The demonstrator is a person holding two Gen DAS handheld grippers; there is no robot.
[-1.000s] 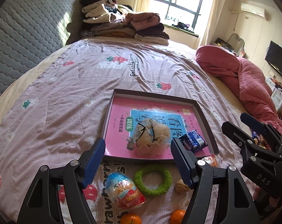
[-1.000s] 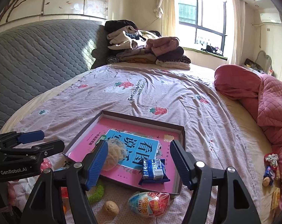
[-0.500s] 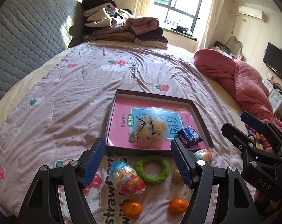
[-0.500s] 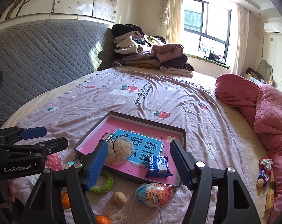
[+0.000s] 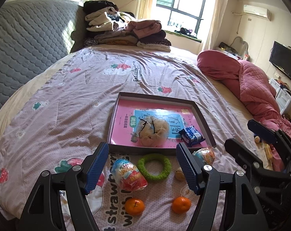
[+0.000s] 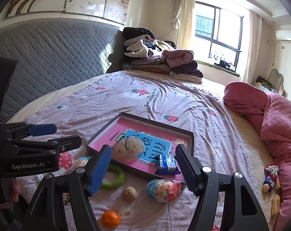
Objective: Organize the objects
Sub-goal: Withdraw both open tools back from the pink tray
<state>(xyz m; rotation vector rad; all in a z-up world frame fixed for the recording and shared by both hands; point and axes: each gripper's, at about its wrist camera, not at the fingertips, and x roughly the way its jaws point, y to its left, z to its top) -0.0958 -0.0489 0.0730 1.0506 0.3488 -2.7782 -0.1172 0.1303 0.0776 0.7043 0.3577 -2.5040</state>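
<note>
A shallow dark box (image 5: 203, 123) (image 6: 191, 140) with a pink book inside lies on the bed. In it rest a beige mesh puff (image 5: 154, 130) (image 6: 126, 150) and a blue snack pack (image 5: 190, 135) (image 6: 167, 163). In front of the box lie two foil eggs (image 5: 129, 174) (image 5: 205, 155) (image 6: 163, 187), a green ring (image 5: 154, 166) (image 6: 114, 178), a walnut (image 5: 179, 174) (image 6: 129, 193) and two tangerines (image 5: 134, 206) (image 5: 181, 204) (image 6: 110, 218). My left gripper (image 5: 142, 170) (image 6: 47, 134) hangs open above them. My right gripper (image 6: 143, 168) (image 5: 243, 134) is open too, holding nothing.
A pile of folded clothes (image 5: 126, 32) sits at the far end by the grey quilted headboard (image 5: 26, 38). A pink quilt (image 5: 251, 84) lies along the right side, with small snacks (image 6: 270, 179) beside it. A person's fingers (image 6: 15, 189) show under the left gripper.
Both grippers have drawn back from the box and slightly up, so the tangerines, walnut and more of the bed's front have come into view. Nothing was picked up.
</note>
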